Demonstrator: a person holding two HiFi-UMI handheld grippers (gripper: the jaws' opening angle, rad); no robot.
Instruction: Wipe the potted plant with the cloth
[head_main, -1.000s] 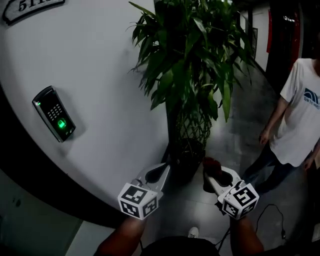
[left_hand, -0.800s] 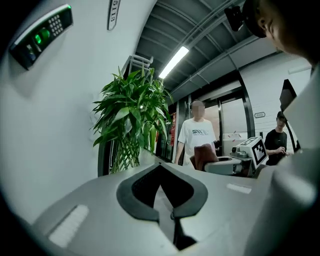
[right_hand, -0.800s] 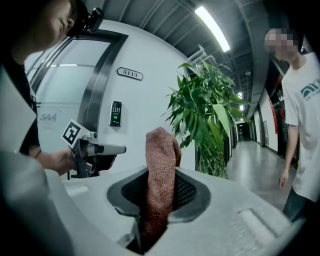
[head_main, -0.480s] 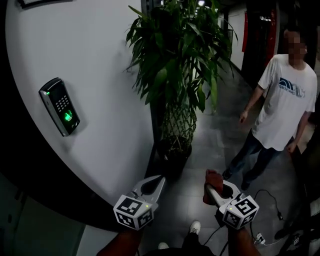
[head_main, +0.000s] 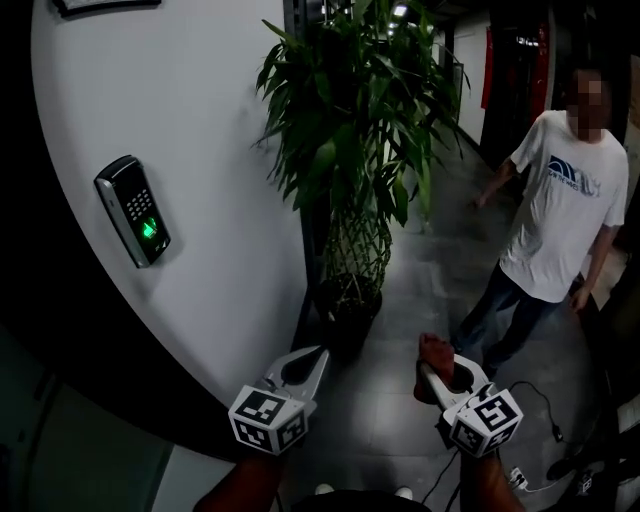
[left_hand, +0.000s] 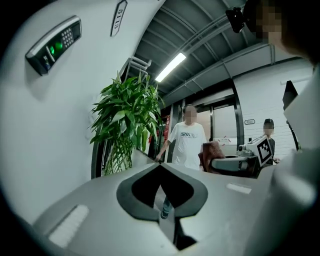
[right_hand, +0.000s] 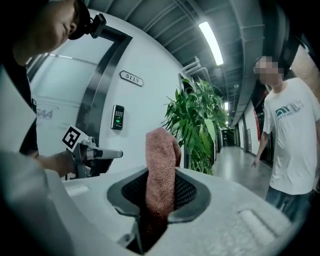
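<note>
Both grippers had shifted: left gripper (head_main: 316, 354) jaws shut empty, right gripper (head_main: 432, 368) jaws clamping the cloth (right_hand: 161, 160), potted plant (head_main: 350, 160) ahead, unwiped.

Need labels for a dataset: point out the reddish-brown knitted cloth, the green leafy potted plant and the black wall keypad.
reddish-brown knitted cloth (right_hand: 161, 165): right gripper view, middle of its upright fold.
green leafy potted plant (head_main: 350, 130): head view, central foliage.
black wall keypad (head_main: 133, 208): head view, button panel.
</note>
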